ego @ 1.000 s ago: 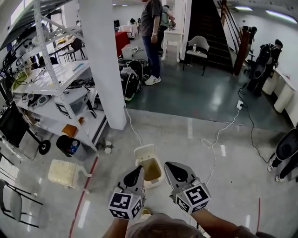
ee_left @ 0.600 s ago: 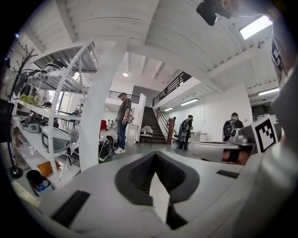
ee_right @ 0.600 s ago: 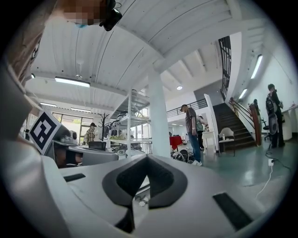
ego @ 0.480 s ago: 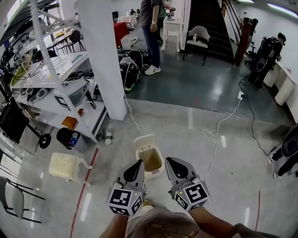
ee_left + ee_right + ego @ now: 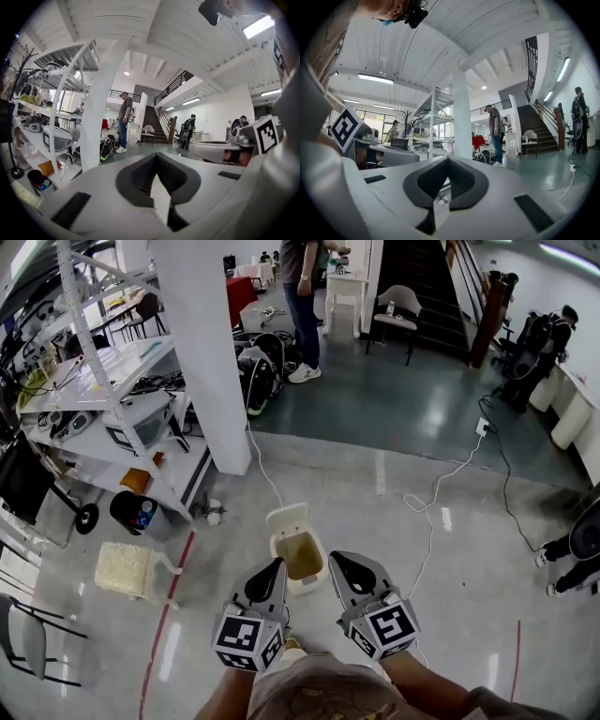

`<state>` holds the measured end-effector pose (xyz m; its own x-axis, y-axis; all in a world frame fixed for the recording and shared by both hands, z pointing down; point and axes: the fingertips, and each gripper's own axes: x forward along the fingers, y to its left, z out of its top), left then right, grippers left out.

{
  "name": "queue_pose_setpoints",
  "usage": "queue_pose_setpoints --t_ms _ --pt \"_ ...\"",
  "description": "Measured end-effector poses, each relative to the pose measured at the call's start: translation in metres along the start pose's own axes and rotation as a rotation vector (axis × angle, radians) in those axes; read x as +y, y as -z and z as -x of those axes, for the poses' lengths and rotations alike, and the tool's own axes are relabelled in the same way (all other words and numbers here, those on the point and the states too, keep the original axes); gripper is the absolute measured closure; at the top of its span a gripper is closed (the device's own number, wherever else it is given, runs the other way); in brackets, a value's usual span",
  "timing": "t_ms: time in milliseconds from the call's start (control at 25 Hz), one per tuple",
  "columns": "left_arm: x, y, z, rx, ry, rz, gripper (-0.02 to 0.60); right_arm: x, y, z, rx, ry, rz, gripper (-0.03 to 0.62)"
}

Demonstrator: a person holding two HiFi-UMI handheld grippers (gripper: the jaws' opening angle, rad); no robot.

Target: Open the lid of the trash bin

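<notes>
A small white trash bin (image 5: pixel 298 557) stands on the glossy floor in the head view. Its lid (image 5: pixel 286 518) is tipped up at the far side, showing a tan inside. My left gripper (image 5: pixel 277 566) hangs just left of the bin and nearer to me, with its jaws together and nothing between them. My right gripper (image 5: pixel 336 560) hangs just right of the bin, also shut and empty. Neither touches the bin. The left gripper (image 5: pixel 154 158) and the right gripper (image 5: pixel 447 160) both look level across the room in their own views, where the bin is out of sight.
A white pillar (image 5: pixel 211 352) and a metal shelving rack (image 5: pixel 94 381) stand to the left. Beside them lie a black bucket (image 5: pixel 131 512) and a pale yellow block (image 5: pixel 124 568). A white cable (image 5: pixel 427 521) crosses the floor at right. A person (image 5: pixel 305 296) stands far back.
The head view has drifted slightly, so the bin sits a little lower left in frame. Both grippers stay shut in about the same place beside the bin.
</notes>
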<state>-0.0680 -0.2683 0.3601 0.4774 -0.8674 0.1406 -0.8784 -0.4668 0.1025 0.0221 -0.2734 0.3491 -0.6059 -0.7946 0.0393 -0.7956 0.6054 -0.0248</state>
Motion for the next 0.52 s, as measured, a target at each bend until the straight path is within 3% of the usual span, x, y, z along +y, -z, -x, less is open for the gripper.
queue_pose_setpoints --t_ms 520 --pt "0.009 0.01 -0.014 0.029 0.007 0.017 0.594 -0.007 0.013 -0.014 0.029 -0.005 -0.014 0.562"
